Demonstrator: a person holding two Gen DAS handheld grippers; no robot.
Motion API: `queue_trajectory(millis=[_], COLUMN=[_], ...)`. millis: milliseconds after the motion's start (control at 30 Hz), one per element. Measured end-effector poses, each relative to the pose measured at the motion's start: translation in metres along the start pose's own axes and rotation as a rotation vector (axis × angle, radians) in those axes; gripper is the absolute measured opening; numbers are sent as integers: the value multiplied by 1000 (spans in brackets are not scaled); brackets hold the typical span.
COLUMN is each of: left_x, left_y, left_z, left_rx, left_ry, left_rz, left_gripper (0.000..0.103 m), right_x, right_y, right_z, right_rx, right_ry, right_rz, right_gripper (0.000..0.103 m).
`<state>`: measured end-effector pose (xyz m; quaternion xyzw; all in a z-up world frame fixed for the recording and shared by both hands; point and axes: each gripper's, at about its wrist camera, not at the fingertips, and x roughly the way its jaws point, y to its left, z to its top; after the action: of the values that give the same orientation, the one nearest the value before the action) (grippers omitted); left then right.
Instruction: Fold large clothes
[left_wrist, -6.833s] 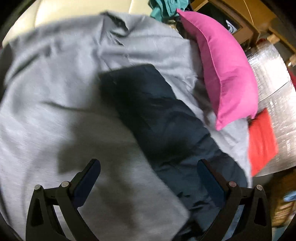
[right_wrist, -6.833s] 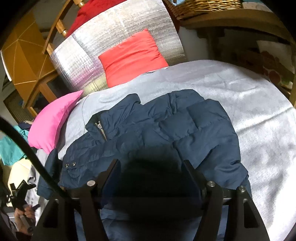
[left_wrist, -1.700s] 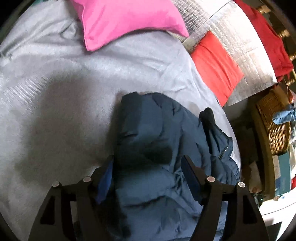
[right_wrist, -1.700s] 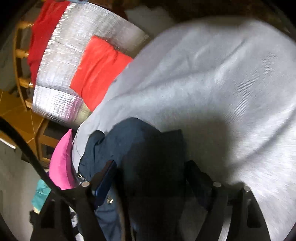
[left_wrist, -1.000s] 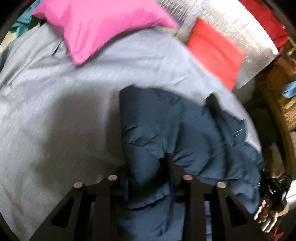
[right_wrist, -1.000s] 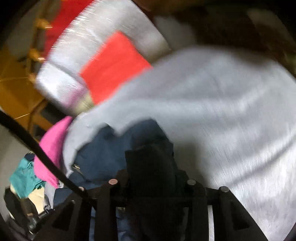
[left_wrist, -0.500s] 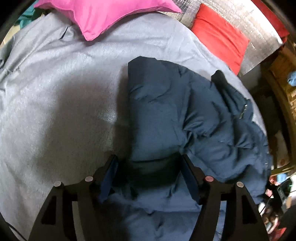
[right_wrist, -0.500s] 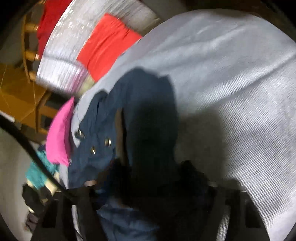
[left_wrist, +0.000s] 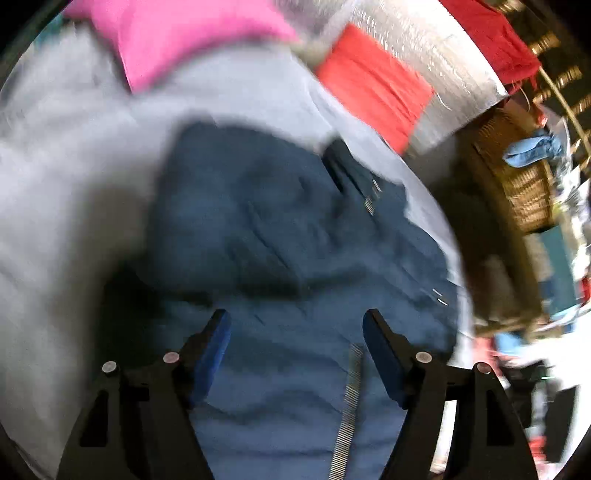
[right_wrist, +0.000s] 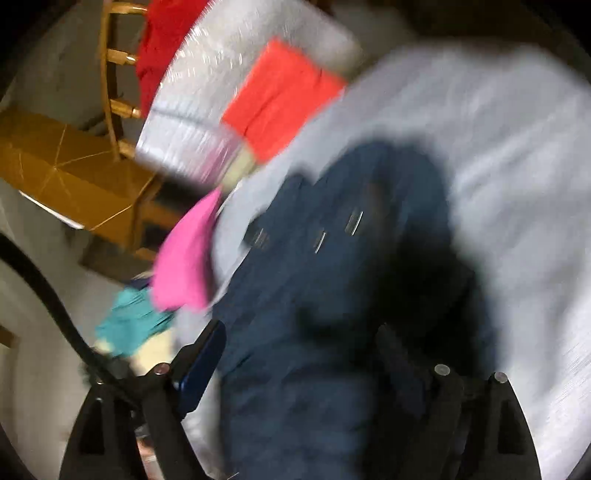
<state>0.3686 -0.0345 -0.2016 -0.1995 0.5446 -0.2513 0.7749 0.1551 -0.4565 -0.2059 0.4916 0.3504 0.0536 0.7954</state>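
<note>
In the left wrist view, the grey bed cover (left_wrist: 66, 184) filled the left of the frame, with a pink pillow (left_wrist: 192, 37) at the upper left. The navy padded jacket (left_wrist: 280, 236) lay bunched across the centre, its zipper running down toward the lower middle. The left tool (left_wrist: 295, 332) stood wide, fingers on either side of the fabric but gripping nothing. A red cushion (left_wrist: 373, 88) leaned on a silver sheet (left_wrist: 443, 66) at the upper right, and a wicker basket (left_wrist: 517, 192) sat at the far right. Everything was smeared by motion.

In the right wrist view, the pink pillow (right_wrist: 184, 254) showed at centre left and the red cushion (right_wrist: 280, 96) at upper centre. The jacket (right_wrist: 332, 258) spread from the centre to the bottom, partly in dark shadow, with the bed cover (right_wrist: 517, 166) on the right. The right tool (right_wrist: 299, 339) also hung wide and empty above it.

The jacket looked only loosely doubled, so the fold seemed partway done. To do the next fold well, each tool should probably take a firm bite of an outer edge, both layers together, since the puffy cloth would likely slip or spring back. Lifting evenly and laying it flat should keep the bundle square; the loose zipper side might flop out.
</note>
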Motion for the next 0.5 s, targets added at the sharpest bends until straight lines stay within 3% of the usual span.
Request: queue_trajectory(millis=[33,100,367,400,433,467,500], left_x=[14,31,64,66,67,69,70], left_y=[1,3,25,25,26,25,27], left_z=[-4,-5,-9,-9,-8,-7,-2], left_rx=[-36,-92,-334,-341,-349,-350,-346], left_ry=[56,89,43,36,25,18,14], left_rz=[-33,-62,-200,-208,-217,-208,-197], left_gripper=[74,74,74,74,71,60,56], right_x=[15,35,66,65,65,66,67], right_y=[-1,-5,-46,-49,-52,-54,-57], right_z=[-5,-6,19,22,25,26,28], right_rx=[26,61,350,368,370,368,368], right_ry=[42,74,-44,-69,-81,-87,-88], right_rz=[18,11,70,62,41,11,-10], right_gripper=[86,86,85,77,61,50,33])
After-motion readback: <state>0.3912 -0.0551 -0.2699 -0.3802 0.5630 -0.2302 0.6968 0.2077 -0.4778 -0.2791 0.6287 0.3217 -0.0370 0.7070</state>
